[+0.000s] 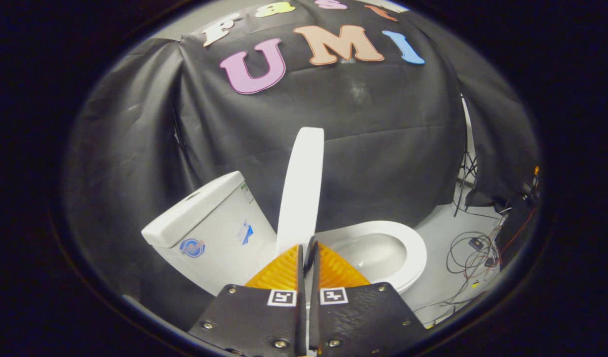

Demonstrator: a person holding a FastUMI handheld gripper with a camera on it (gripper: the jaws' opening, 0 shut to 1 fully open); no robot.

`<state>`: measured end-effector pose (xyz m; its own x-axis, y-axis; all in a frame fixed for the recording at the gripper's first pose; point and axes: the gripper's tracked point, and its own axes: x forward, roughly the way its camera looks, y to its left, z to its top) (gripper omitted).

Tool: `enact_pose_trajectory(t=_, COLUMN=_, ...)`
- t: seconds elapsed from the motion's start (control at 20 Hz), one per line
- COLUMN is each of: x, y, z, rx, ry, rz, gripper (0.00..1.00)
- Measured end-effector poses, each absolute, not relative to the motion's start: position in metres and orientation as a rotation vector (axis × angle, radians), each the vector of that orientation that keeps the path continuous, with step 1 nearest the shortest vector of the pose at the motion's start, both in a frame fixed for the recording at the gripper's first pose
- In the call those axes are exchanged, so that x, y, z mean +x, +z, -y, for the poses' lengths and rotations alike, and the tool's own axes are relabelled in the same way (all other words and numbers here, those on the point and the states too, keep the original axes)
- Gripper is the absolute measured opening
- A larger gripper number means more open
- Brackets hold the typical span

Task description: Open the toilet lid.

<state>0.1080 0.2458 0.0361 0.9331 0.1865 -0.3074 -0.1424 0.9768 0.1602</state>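
My gripper's [307, 248] orange fingers [284, 270] hide the foot of the raised toilet lid [301, 188], so I cannot tell where it meets the hinge. Only a thin slit shows between the fingers, and I cannot tell whether both press on the lid's edge. They also cover the near part of the seat [413, 248] and the bowl's rear. The tank's [209, 228] base is cut off below. Its stickers [192, 247] are too small to make out. The cables [469, 255] on the floor blur into a tangle.
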Motion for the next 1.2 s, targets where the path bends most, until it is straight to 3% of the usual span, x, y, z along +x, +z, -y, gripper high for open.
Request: enact_pose_trajectory(t=1.2, x=0.092, y=0.051, z=-0.315, rx=-0.012, ry=0.249, rz=-0.243, gripper=0.03)
